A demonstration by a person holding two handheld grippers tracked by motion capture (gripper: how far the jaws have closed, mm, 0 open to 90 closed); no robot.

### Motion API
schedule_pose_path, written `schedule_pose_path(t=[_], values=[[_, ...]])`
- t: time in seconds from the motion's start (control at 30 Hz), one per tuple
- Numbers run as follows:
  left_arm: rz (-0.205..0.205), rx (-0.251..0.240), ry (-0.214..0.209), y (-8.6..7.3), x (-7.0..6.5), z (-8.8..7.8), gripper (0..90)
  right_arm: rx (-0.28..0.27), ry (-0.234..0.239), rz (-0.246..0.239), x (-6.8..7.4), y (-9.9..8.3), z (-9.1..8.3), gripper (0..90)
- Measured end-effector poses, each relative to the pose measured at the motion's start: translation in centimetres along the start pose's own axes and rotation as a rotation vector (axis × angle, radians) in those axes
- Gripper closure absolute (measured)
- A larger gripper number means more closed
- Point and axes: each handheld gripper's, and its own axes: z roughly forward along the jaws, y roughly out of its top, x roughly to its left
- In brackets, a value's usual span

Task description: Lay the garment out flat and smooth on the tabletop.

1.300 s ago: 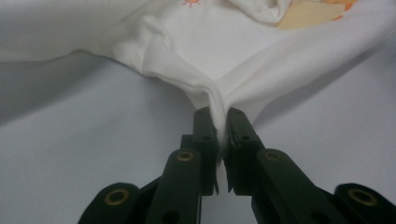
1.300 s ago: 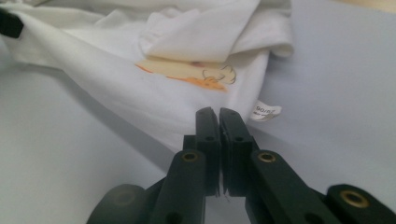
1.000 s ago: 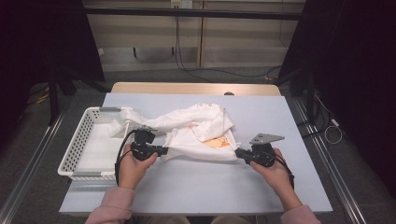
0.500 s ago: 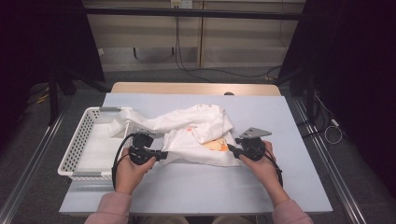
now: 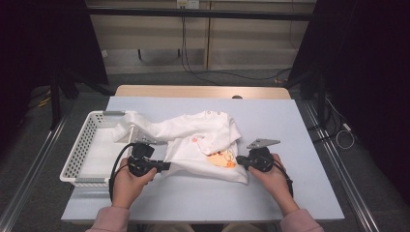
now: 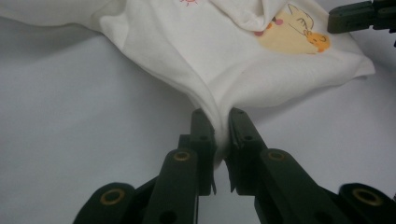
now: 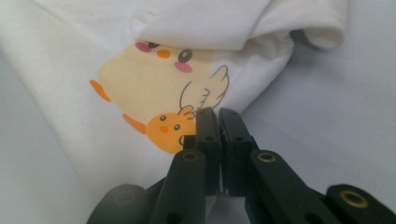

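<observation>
A white baby shirt (image 5: 193, 140) with a yellow and orange chick print (image 5: 221, 159) lies crumpled across the middle of the pale table (image 5: 275, 121). One sleeve trails over the rim of a basket. My left gripper (image 5: 167, 166) is shut on the shirt's near left edge, and a fold of cloth (image 6: 210, 51) is pinched between its jaws (image 6: 219, 116). My right gripper (image 5: 240, 162) sits at the near right edge beside the print. Its jaws have just closed and stand together (image 7: 216, 112) on the shirt's hem (image 7: 70, 46), just right of the orange chick (image 7: 166, 130).
A white perforated basket (image 5: 80, 150) stands at the table's left side. The right gripper's jaws (image 6: 350, 16) show at the top right of the left gripper view. Bare table lies in front of the shirt and to its right; dark floor and cables lie beyond the far edge.
My right gripper has moved left from the bare table onto the shirt's right edge by the print. The left gripper has kept its hold and place.
</observation>
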Motion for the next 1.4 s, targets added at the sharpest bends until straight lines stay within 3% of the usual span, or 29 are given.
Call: schedule_pose_path(t=[0.03,0.1,0.17,0.2,0.37,0.4,0.43,0.5,0.53,0.6,0.67,0.77,0.8,0.83,0.9,1.07,1.4], values=[[-0.015,-0.001,-0.007,-0.1,-0.2,-0.1,82.2,-0.002,0.004,0.003,0.2,-0.2,-0.3,87.9],[0.001,-0.003,-0.009,-0.1,-0.2,-0.2,82.3,-0.002,0.014,0.001,0.4,-0.5,-0.7,87.9],[-0.020,-0.015,-0.017,-0.2,-0.4,-0.4,82.3,-0.005,0.018,0.003,0.5,-0.7,-1.1,87.9],[-0.001,-0.014,-0.021,-0.1,-0.4,-0.6,82.3,-0.004,0.025,0.008,0.5,-0.7,-1.3,87.9],[-0.010,-0.037,-0.038,0.1,-0.2,-1.3,82.3,-0.073,0.024,0.021,0.1,-0.4,-2.5,87.8],[-0.039,-0.042,-0.050,0.1,-0.2,-1.4,82.3,-0.082,0.027,0.031,0.1,-0.1,-3.0,87.8],[-0.022,-0.044,-0.048,0.1,0.1,-1.6,82.2,-0.094,0.032,0.030,0.1,0.1,-3.4,87.8],[-0.048,-0.031,-0.059,-0.1,0.1,-1.4,81.1,-0.108,0.031,0.021,-0.2,0.4,-3.8,87.4],[-0.037,-0.026,-0.054,-0.1,0.2,-1.2,79.0,-0.110,0.017,0.016,-0.2,0.5,-3.7,87.3],[-0.053,-0.021,-0.028,-0.2,0.2,-0.6,69.4,-0.110,0.000,0.011,-0.5,0.4,-2.8,87.1],[-0.031,-0.018,-0.014,-0.1,0.1,-0.1,66.2,-0.126,-0.045,-0.030,-0.7,0.4,-1.7,85.8],[-0.006,-0.039,0.041,0.1,0.1,0.6,49.2,-0.118,-0.128,-0.058,-1.1,0.6,-0.4,78.0],[-0.025,-0.048,0.043,0.2,0.1,0.9,46.2,-0.111,-0.136,-0.064,-1.2,0.6,-0.3,76.8],[-0.007,-0.063,0.059,0.4,0.2,1.1,40.6,-0.112,-0.140,-0.059,-1.2,0.7,-0.2,73.9],[0.034,-0.064,0.071,0.6,0.6,1.2,36.8,-0.127,-0.143,-0.058,-1.2,0.8,-0.2,66.6],[0.034,-0.071,0.074,0.8,0.8,2.1,25.3,-0.166,-0.149,-0.055,-1.2,1.8,0.1,54.3],[0.057,-0.114,0.076,1.4,0.9,1.8,16.7,-0.151,-0.084,-0.116,1.1,4.7,2.9,52.0]])
